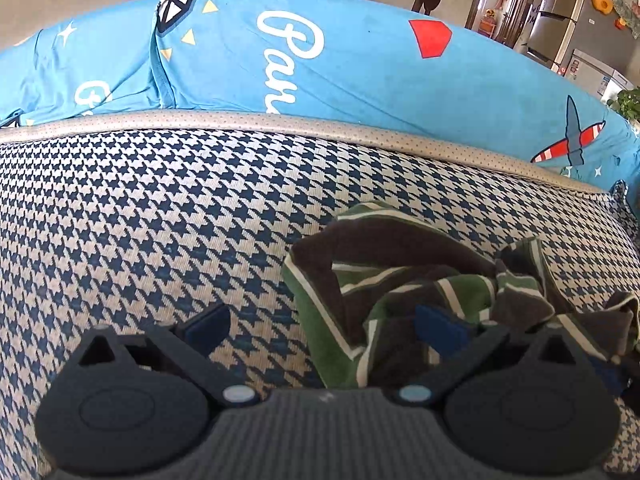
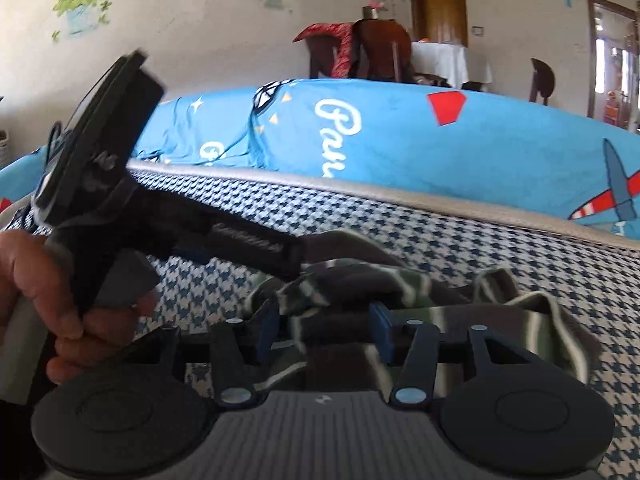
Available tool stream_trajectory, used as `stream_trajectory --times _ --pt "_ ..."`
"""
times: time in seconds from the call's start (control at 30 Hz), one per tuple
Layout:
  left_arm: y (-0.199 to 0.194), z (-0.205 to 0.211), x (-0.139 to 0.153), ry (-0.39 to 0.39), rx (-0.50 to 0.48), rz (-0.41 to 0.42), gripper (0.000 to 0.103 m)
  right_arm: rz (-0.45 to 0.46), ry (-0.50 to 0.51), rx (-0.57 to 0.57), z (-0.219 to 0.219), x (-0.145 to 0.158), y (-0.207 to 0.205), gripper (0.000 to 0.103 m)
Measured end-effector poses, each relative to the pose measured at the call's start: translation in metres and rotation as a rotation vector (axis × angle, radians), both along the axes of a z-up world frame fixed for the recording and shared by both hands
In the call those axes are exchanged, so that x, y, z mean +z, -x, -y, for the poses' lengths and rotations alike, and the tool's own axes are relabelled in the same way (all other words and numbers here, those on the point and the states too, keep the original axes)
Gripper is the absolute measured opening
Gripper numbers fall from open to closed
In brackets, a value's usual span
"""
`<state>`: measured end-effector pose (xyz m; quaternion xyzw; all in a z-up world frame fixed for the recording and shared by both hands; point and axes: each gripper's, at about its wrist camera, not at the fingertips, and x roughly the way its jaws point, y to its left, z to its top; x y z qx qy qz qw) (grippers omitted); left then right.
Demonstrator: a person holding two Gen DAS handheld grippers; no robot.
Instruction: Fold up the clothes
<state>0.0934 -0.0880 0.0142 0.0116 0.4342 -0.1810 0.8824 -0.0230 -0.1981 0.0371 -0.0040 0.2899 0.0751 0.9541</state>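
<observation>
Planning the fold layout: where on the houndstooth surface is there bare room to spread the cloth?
Bare houndstooth mat runs free left of the crumpled green, grey and white striped garment, up to the beige piped edge below the blue printed sheet. Crowded lower right: the garment, open left gripper and right gripper sit together.

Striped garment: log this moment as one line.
task: fold clothes | striped garment: crumpled on houndstooth cushion | left gripper: open, at garment edge | right gripper: open, garment between fingers
</observation>
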Motion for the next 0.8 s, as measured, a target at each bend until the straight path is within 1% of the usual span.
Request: stream_trajectory --times 0.1,0.23,0.33,0.43,0.57,0.6,0.67,0.73,0.77,0.8 --pt "-0.007 -0.001 -0.001 -0.007 0.012 0.006 0.103 -0.019 0.030 0.037 -0.013 -0.010 -0.005 0.067" --pt "-0.014 -0.001 -0.003 -0.040 0.028 0.008 0.103 -0.048 0.084 0.068 -0.026 -0.025 -0.011 0.074" --pt "-0.018 -0.002 -0.004 -0.049 0.046 0.001 0.103 -0.064 0.122 0.084 -0.034 -0.034 -0.018 0.077" --pt "-0.019 -0.001 -0.005 -0.076 0.046 -0.003 0.103 -0.067 0.169 0.097 -0.039 -0.042 -0.022 0.081" --pt "-0.018 -0.001 -0.008 -0.104 0.045 -0.006 0.103 -0.073 0.236 0.106 -0.043 -0.052 -0.029 0.081" --pt "-0.018 -0.001 -0.008 -0.108 0.046 -0.008 0.103 -0.072 0.255 0.107 -0.044 -0.055 -0.030 0.081" --pt "-0.018 -0.001 -0.010 -0.112 0.044 -0.011 0.103 -0.068 0.277 0.097 -0.044 -0.058 -0.032 0.077" --pt "-0.017 0.000 -0.010 -0.112 0.045 -0.010 0.103 -0.064 0.275 0.078 -0.040 -0.057 -0.033 0.065" --pt "-0.017 0.000 -0.009 -0.111 0.045 -0.009 0.103 -0.061 0.265 0.065 -0.037 -0.055 -0.034 0.061" --pt "-0.017 0.000 -0.009 -0.111 0.045 -0.008 0.103 -0.059 0.254 0.053 -0.033 -0.054 -0.035 0.054"
